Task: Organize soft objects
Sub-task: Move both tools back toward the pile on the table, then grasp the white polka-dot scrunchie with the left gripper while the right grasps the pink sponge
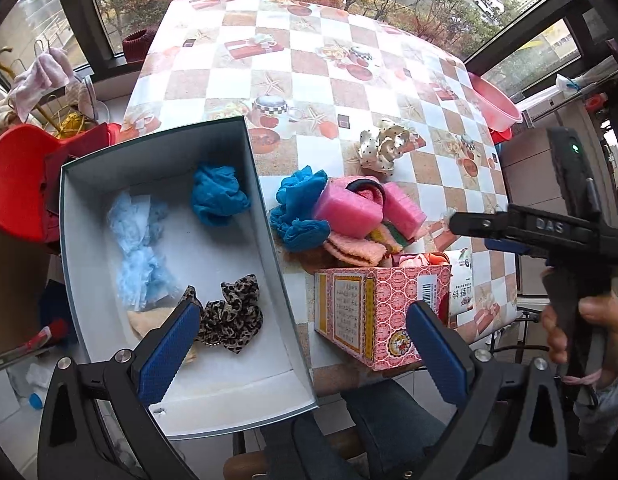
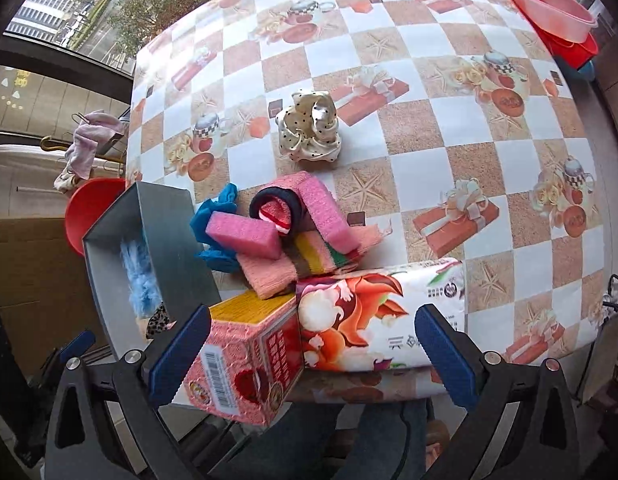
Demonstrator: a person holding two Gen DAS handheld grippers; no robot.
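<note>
The left gripper [image 1: 305, 344] stood wide open and held nothing; below and ahead of its left finger lay the open box [image 1: 81, 264], which already contained a pale blue fluffy item [image 1: 139, 248], a teal cloth [image 1: 219, 196] and a leopard-print scrunchie [image 1: 231, 312]; ahead of its right finger stood a pink printed carton [image 1: 349, 312], and beyond that carton lay the unsorted pile, namely blue ruffled cloth [image 1: 297, 208], pink foam blocks [image 1: 347, 210] and a peach towel [image 1: 355, 250]; farther off sat a cream polka-dot scrunchie [image 1: 385, 148], apart from the pile on the checked tablecloth [image 1: 309, 80]. The right gripper [image 2: 313, 354] was likewise fully open and empty; the carton and a printed tissue pack [image 2: 381, 316] lay directly beneath its fingers, the pile just ahead. In my judgement the step in hand was the next pick from the pile; it would be done well by reaching over the carton, closing on a single foam block across its narrow faces, squeezing lightly so it did not spring out, and lifting clear before carrying it left into the box.
</note>
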